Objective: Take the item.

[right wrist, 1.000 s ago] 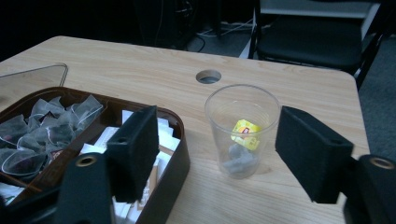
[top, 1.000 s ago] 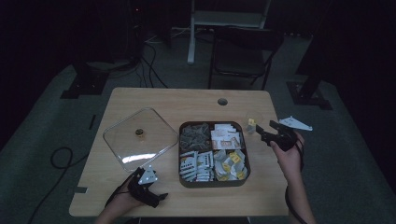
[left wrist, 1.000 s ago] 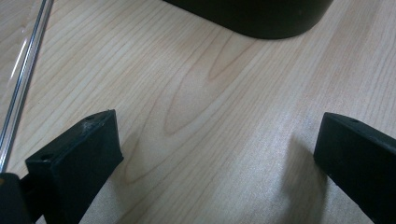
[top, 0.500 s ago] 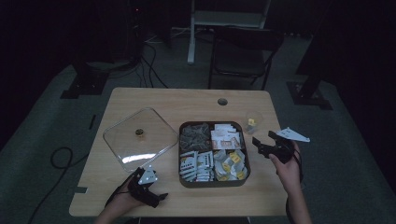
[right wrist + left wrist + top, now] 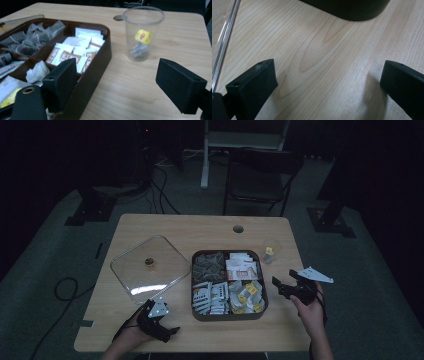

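Note:
A dark tray (image 5: 192, 285) with four compartments of tea bags and packets sits mid-table. To its far right stands a clear plastic cup (image 5: 270, 251) holding a tea bag with a yellow tag (image 5: 143, 36). My right gripper (image 5: 282, 280) hovers right of the tray, nearer to the person than the cup. Its jaws (image 5: 117, 75) have just been opening and stand wide with nothing between them. At the near left my left gripper (image 5: 167, 329) rests low over the wood, open and empty (image 5: 328, 75), with the tray's corner (image 5: 352, 10) ahead.
A clear square lid (image 5: 149, 268) with a small knob lies flat, left of the tray. A round cable hole (image 5: 238, 228) is near the far edge. Behind the table stand a chair (image 5: 260, 175) and cables on the floor.
My right gripper has drawn back from beside the cup toward the person and sunk lower. The cup now stands apart from it. The left gripper has stayed put.

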`<state>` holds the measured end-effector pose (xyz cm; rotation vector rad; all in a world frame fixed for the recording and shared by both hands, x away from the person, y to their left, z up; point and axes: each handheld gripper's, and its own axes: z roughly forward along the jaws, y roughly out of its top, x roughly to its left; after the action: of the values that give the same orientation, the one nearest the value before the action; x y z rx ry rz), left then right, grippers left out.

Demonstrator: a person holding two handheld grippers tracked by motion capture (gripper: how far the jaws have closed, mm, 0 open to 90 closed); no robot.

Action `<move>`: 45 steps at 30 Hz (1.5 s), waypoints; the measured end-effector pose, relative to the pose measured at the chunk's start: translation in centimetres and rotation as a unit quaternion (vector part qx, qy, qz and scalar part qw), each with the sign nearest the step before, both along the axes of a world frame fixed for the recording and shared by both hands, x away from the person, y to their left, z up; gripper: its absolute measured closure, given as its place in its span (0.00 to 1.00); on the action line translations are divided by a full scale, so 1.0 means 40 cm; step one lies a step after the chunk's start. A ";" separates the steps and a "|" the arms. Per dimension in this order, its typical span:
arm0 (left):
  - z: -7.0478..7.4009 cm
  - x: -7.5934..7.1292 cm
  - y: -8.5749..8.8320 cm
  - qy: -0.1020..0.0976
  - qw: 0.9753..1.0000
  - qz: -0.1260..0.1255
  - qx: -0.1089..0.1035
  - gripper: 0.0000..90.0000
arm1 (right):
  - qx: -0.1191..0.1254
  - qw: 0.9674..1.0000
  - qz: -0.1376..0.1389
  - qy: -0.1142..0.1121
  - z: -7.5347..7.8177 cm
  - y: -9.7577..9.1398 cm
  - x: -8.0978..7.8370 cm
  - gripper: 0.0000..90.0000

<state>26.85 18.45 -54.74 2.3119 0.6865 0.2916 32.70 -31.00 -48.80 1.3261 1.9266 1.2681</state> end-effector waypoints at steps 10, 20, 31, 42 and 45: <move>0.000 0.000 0.000 0.000 1.000 0.000 0.000 0.01 | -0.010 1.000 0.012 0.025 -0.057 -0.004 -0.026 0.19; 0.000 -0.001 0.000 0.000 1.000 0.000 -0.001 0.01 | -0.017 0.998 0.018 0.056 -0.105 0.007 -0.044 0.17; 0.000 -0.002 0.001 0.000 1.000 0.000 0.000 0.01 | -0.048 0.996 0.022 0.070 -0.131 0.017 -0.058 0.17; 0.000 -0.002 0.001 0.000 1.000 0.000 -0.001 0.01 | -0.074 0.992 0.030 0.095 -0.153 0.022 -0.054 0.16; 0.000 -0.002 0.001 0.000 1.000 0.000 0.000 0.01 | -0.085 0.991 0.030 0.102 -0.155 0.027 -0.050 0.16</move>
<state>26.76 18.48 -54.74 2.3109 0.6862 0.2917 30.70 -29.92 -54.99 1.3636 2.1769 1.0008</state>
